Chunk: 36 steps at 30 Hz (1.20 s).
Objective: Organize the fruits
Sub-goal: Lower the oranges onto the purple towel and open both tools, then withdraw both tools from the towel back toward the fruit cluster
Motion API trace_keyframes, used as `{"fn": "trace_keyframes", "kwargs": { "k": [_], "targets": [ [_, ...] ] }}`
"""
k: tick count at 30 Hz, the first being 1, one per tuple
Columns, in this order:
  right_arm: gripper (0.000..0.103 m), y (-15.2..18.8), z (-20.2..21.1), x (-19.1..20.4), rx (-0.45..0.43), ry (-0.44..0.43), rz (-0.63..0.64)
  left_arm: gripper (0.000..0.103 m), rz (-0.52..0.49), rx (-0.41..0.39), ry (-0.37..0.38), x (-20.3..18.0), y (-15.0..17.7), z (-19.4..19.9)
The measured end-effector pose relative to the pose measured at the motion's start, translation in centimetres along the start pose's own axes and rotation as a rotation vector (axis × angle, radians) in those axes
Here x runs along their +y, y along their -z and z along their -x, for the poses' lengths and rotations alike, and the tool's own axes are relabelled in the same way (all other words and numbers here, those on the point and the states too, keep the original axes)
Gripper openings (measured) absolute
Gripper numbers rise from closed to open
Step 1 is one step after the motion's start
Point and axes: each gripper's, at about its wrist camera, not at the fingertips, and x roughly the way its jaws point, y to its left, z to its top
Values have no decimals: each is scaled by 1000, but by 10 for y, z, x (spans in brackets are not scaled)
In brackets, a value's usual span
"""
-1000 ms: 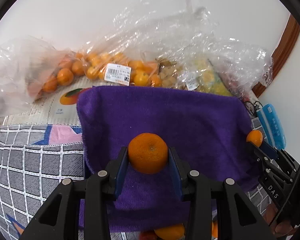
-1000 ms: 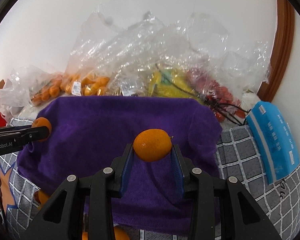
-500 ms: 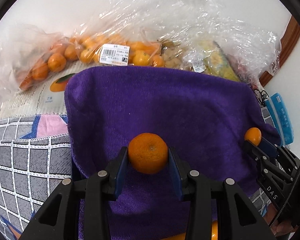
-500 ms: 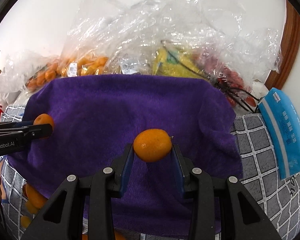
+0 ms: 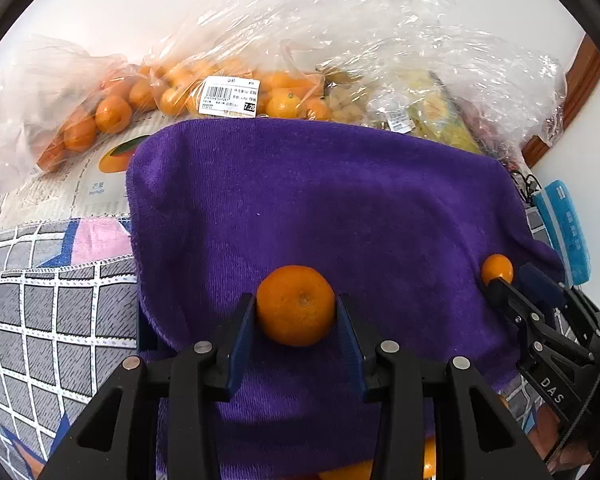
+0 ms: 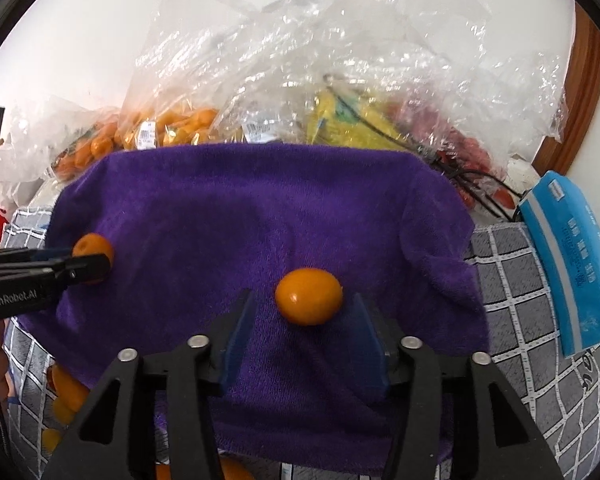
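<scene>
Your left gripper (image 5: 296, 312) is level over the near part of the purple terry towel (image 5: 320, 200), its 2 blue-padded fingers (image 5: 240, 332) clamped on a round orange mandarin (image 5: 295, 305). Your right gripper (image 6: 304, 320) hangs beside it with its fingers (image 6: 238, 336) spread, a gap on each side of the small smooth orange fruit (image 6: 309, 296) that lies on the towel between them. Loose orange fruits (image 6: 68, 390) show below the towel's near left edge. The grey grid-patterned cloth (image 5: 56, 312) flanks the towel on both sides, with a blue tissue packet (image 6: 572, 256) lying to the right. The towel's middle is open; past its far edge, clear plastic bags of oranges (image 5: 172, 92) and other produce crowd against the white wall (image 5: 140, 4).
</scene>
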Motion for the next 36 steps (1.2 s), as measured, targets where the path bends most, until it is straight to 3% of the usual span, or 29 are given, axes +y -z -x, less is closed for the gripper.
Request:
{"fn": "trace_keyframes", "kwargs": {
  "k": [2,7,17,27,36],
  "targets": [
    [69,-2,8,-1,-3,3,-8,51,-6,-12,2,-2,2,7],
    [71,-1,38,0,-39,29,-4,58,-24,-51,-7,-11,10,34],
    [71,27,118,-7,-153,-11,-44,62,-35,-180,-36,-31,49,109],
    [71,67,182,-9,-235,18,-57,62,-14,-308,-14,-33,103,169],
    [71,105,201,1,-212,-18,-62,62,-39,-369,-32,-30,146,188]
  ]
}}
